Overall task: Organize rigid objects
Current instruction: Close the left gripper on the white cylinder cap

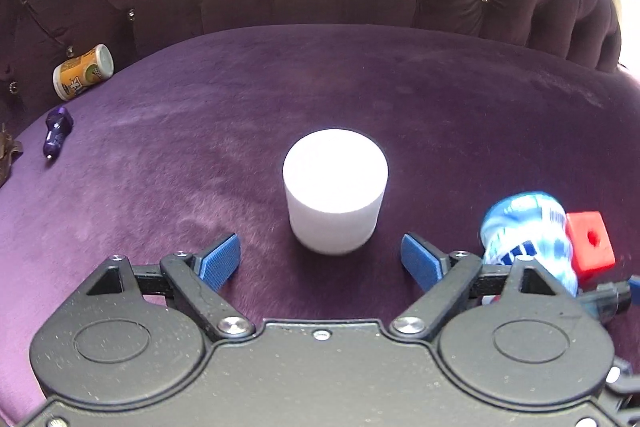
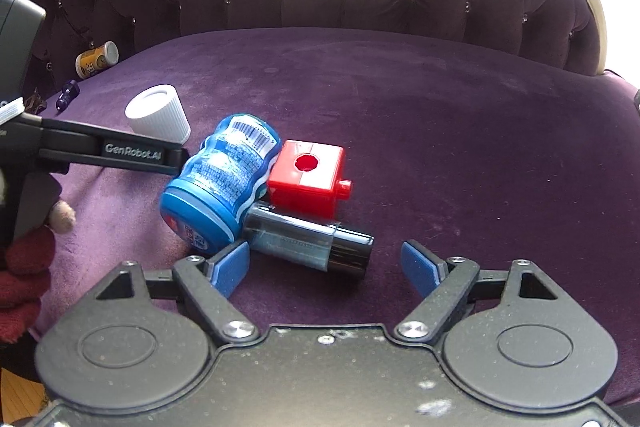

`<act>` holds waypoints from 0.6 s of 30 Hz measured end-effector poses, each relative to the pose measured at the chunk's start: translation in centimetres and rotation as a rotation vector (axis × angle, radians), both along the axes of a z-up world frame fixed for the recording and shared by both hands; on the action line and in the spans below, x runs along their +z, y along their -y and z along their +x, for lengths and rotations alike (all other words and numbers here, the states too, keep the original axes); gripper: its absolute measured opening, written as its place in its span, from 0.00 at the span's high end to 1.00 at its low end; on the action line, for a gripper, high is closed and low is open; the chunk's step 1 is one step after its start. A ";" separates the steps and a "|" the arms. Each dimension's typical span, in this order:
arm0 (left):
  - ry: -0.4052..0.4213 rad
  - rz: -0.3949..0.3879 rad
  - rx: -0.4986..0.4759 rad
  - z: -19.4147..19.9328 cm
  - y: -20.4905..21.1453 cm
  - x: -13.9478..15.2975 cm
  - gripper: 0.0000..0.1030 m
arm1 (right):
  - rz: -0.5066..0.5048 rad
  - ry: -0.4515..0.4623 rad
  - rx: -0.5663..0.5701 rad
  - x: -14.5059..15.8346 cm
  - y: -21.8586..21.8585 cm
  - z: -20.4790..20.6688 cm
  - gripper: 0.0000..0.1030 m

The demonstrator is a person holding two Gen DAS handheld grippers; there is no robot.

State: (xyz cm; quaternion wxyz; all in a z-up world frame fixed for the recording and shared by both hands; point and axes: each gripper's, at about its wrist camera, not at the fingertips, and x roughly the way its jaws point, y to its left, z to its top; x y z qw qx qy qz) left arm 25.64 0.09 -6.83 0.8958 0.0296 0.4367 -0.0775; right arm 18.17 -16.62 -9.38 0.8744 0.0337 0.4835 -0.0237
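White ribbed plastic cap (image 1: 335,189), light and stiff, stands on the purple velvet sofa seat (image 1: 440,115) just ahead of my left gripper (image 1: 321,259), wide open and empty; I'd pinch its ribbed sides. My right gripper (image 2: 326,267) gapes empty too.

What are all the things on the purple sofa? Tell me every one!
white ribbed plastic cap: one, white, upright mid-seat, ahead of the left gripper
blue plastic tub: one, blue with white label, on its side, right of the cap
red plastic cube with a round hole: one, red, against the tub
dark cylinder with a clear sleeve: one, black and smoky, lying in front of tub and cube
yellow labelled can: one, yellow and white, on its side by the backrest
small purple bottle: one, purple, lying near the can
purple velvet sofa: one, tufted
left gripper: one, black, blue pads, open
right gripper: one, same, open
hand in a dark red sleeve: one, holding the left gripper
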 end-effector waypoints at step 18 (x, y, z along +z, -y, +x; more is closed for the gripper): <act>0.029 0.003 0.077 2.6 0.2 -0.3 0.13 | -0.025 -0.030 -0.241 -1.2 3.0 0.8 0.13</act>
